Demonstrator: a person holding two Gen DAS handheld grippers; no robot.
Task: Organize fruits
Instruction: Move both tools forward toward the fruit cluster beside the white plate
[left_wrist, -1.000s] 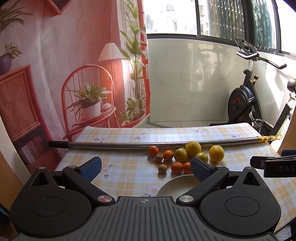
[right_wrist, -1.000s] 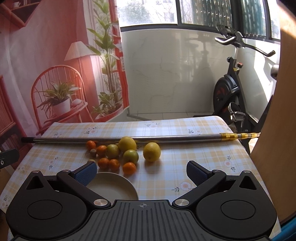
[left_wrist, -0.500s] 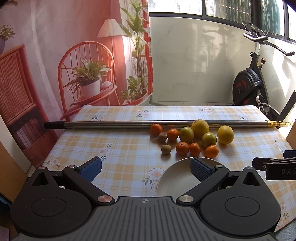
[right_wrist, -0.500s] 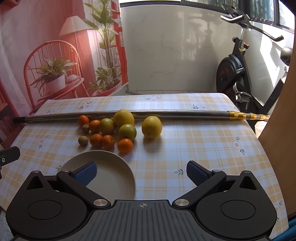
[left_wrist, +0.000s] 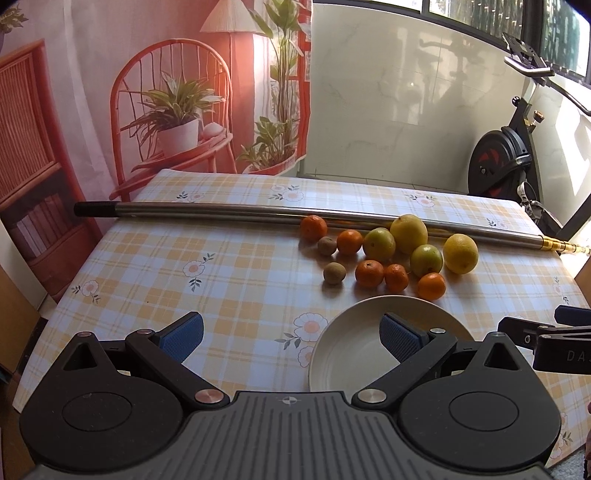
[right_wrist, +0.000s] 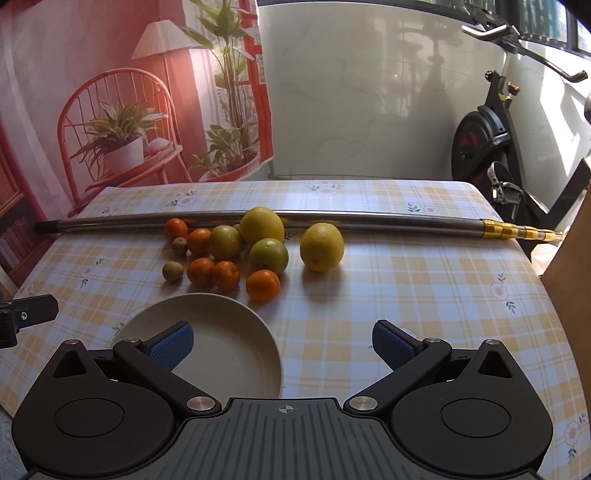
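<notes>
Both tongs have tipped down toward the plate (right_wrist: 207, 325), left (left_wrist: 291, 338) and right (right_wrist: 282, 341) spread empty. Nearest ahead is an orange (right_wrist: 263, 284); straddle it squarely before closing.

Each hand-held gripper (left_wrist: 291, 336) (right_wrist: 282, 338) is made of black plastic, with blue ridged pads (left_wrist: 183, 336), silver round screws and a ribbed grey middle.
</notes>
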